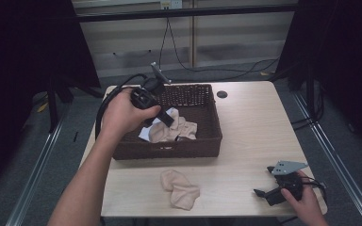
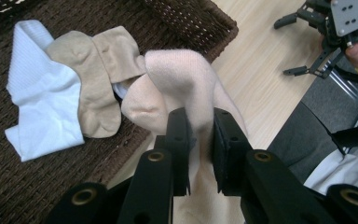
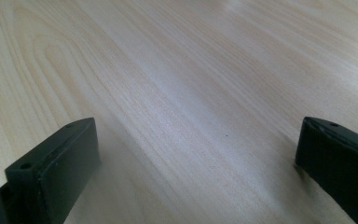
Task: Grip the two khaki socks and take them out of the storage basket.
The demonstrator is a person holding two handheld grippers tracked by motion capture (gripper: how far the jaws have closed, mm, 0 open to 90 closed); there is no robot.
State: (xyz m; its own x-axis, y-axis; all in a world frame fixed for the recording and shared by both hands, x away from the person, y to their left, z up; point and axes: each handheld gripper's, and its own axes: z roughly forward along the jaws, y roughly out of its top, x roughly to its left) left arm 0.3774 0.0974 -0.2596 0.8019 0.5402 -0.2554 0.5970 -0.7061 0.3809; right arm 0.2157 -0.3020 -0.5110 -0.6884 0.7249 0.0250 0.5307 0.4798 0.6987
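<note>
The person's left arm is reaching forward over the wicker basket (image 1: pixel 195 141), with the left gripper (image 2: pixel 200 128) pinching a pale pink sock (image 2: pixel 182 77) just above the socks lying inside. The right gripper (image 1: pixel 269 192) is resting near the table's (image 1: pixel 254 122) right front corner, jaws spread wide over bare wood. The sock's lower end is disappearing behind the jaws, so its full length is hard to make out.

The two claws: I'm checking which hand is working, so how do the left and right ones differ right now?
The left claw is shut on a pale peach sock above the wicker basket; the right claw stands open with nothing between its jaws. The left is raised, the right sits low at the wooden table. Both are black and hand-held.
</note>
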